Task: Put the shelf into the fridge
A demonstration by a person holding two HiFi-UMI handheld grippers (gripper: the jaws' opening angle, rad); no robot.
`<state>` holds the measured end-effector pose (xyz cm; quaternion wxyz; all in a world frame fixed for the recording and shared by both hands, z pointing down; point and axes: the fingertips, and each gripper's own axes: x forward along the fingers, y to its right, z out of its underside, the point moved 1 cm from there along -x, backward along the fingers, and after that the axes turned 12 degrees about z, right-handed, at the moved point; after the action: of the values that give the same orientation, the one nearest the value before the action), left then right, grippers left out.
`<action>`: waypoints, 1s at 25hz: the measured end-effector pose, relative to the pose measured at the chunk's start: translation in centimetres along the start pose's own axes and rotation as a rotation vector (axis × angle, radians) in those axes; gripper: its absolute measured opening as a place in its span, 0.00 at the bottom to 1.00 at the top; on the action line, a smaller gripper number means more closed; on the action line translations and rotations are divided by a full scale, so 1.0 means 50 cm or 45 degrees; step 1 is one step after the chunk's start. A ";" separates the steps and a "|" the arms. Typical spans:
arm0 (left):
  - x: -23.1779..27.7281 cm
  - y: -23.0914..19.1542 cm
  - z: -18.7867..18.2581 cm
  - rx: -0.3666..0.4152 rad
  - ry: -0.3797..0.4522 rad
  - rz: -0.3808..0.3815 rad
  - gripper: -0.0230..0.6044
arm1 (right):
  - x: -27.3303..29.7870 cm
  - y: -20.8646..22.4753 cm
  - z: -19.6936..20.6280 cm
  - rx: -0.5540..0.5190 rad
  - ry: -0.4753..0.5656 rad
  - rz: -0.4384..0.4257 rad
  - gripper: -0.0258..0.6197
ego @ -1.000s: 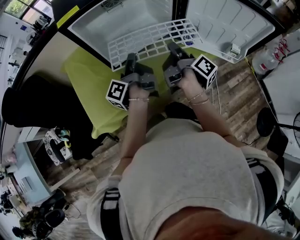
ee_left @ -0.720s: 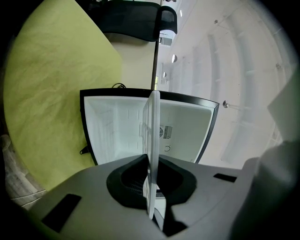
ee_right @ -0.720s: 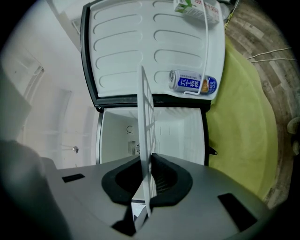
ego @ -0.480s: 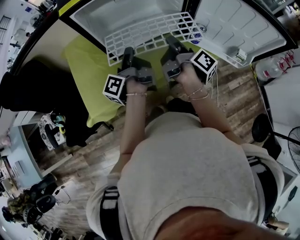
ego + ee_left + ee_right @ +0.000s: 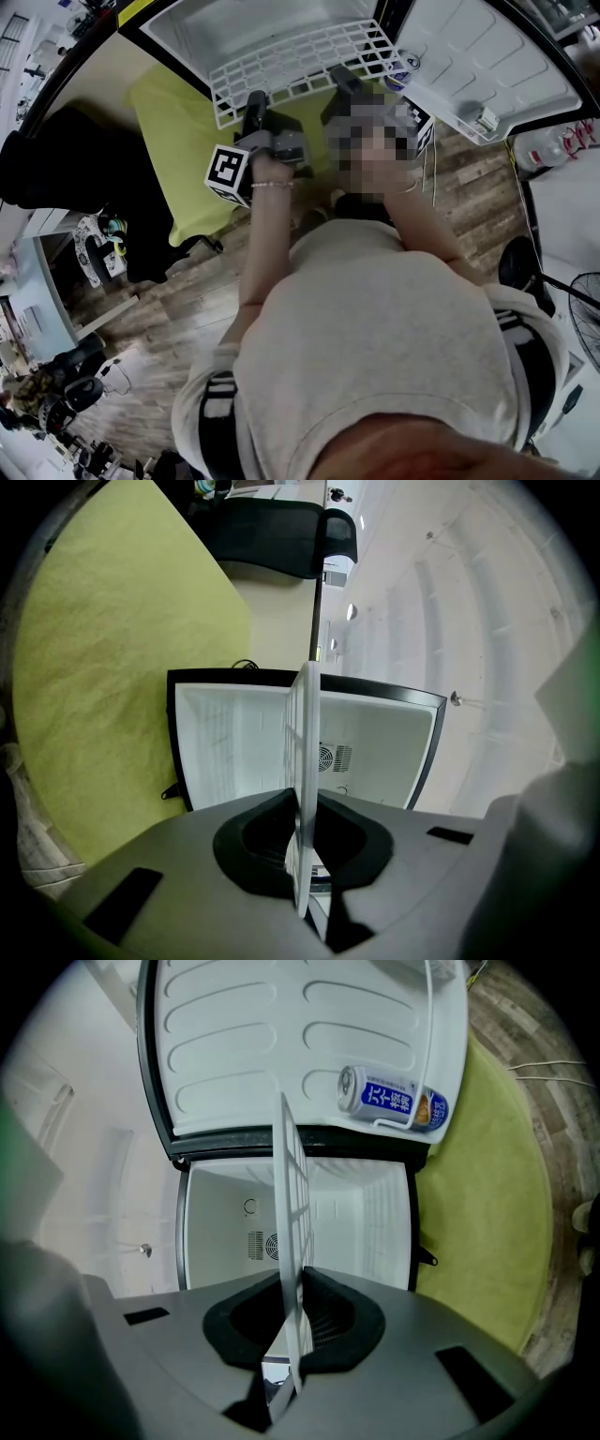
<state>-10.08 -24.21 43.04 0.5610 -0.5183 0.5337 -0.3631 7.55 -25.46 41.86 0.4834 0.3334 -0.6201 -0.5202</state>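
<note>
The white wire shelf hangs level in front of the open mini fridge, its far edge reaching over the white inside. My left gripper is shut on the shelf's near edge at the left, and my right gripper is shut on it at the right. In the left gripper view the shelf shows edge-on, pinched in my left gripper, with the fridge's inside behind. The right gripper view shows the same shelf in my right gripper.
The fridge door stands open to the right with a blue-and-white can in its rack. A yellow-green mat lies under the fridge front. A black chair stands left, and a water bottle and a fan right.
Both grippers have carried the shelf forward toward the fridge opening, so its far edge now overlaps the inside. Their hold on it has not changed.
</note>
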 end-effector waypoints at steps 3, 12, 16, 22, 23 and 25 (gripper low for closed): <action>0.003 0.001 -0.002 -0.002 0.004 -0.003 0.08 | 0.006 -0.002 0.000 -0.005 -0.013 0.007 0.10; 0.009 -0.002 0.004 0.020 0.018 -0.022 0.08 | 0.020 0.005 -0.012 0.001 -0.039 0.025 0.10; 0.012 -0.002 0.004 0.029 0.022 -0.031 0.08 | 0.029 0.010 -0.014 0.006 -0.051 0.037 0.10; 0.017 -0.003 0.005 0.025 0.025 -0.036 0.08 | 0.040 0.006 -0.020 -0.001 -0.054 0.028 0.10; 0.017 -0.004 0.005 0.026 0.027 -0.038 0.08 | 0.041 0.007 -0.020 0.001 -0.056 0.029 0.10; 0.015 -0.005 0.004 0.027 0.034 -0.041 0.08 | 0.042 0.009 -0.019 0.000 -0.062 0.034 0.10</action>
<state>-9.70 -24.95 43.09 0.5532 -0.5161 0.5288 -0.3846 7.84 -27.59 42.82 0.4750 0.3125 -0.6360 -0.5217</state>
